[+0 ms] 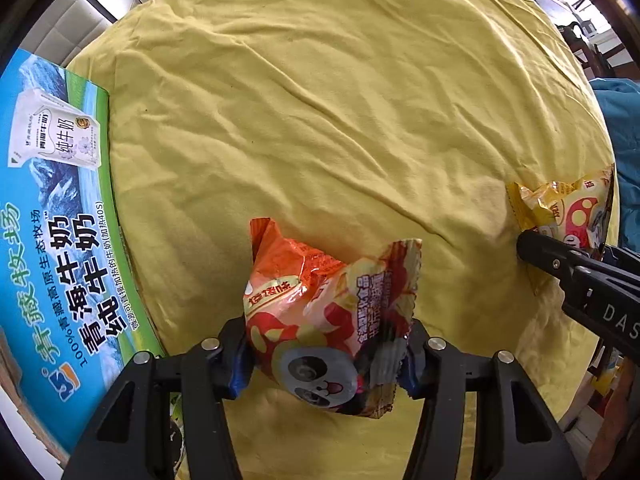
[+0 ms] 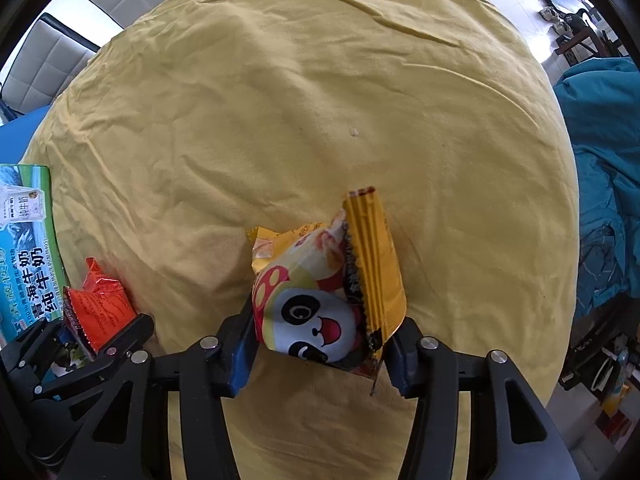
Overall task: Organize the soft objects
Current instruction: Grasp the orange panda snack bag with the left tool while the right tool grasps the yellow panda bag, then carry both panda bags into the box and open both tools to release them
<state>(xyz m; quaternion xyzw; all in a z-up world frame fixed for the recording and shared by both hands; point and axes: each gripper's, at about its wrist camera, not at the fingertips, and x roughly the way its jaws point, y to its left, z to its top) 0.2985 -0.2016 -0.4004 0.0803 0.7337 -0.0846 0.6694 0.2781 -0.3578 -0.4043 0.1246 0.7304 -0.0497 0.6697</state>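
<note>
Orange snack packet (image 1: 320,320) sits clamped between the blue pads of the left gripper (image 1: 326,354), at 6 o'clock in the left wrist view. Left gripper points straight down at the yellow cloth (image 1: 340,120); black fingers (image 1: 234,344) press the packet's two sides so the foil bulges and creases between them. Packet: crinkled glossy film, puffed pillow shape, crimped serrated ends, panda face printed near the bottom.

Yellow snack packet (image 2: 328,292) is pinched the same way by the right gripper (image 2: 324,348), at 6 o'clock in the right wrist view, also pointing straight down. Blue pads (image 2: 242,354) bear on both sides; one yellow striped end flap stands up toward 12 o'clock. Same panda print, red-and-white mushroom motif at its left.

Whether either packet rests on the cloth or is lifted off it: cannot tell.

Cross-check: right gripper and its packet show at 3 o'clock in the left view; left gripper with the orange packet at 8 o'clock in the right view. The two packets are well apart.

Cloth: matte, soft, heavily wrinkled, covers the whole work surface. Milk carton box (image 1: 52,216), printed blue-green cardboard, lies on the cloth at 9 o'clock, just beside the orange packet. Teal fabric (image 2: 600,168), rumpled, at 3 o'clock off the cloth's edge.
</note>
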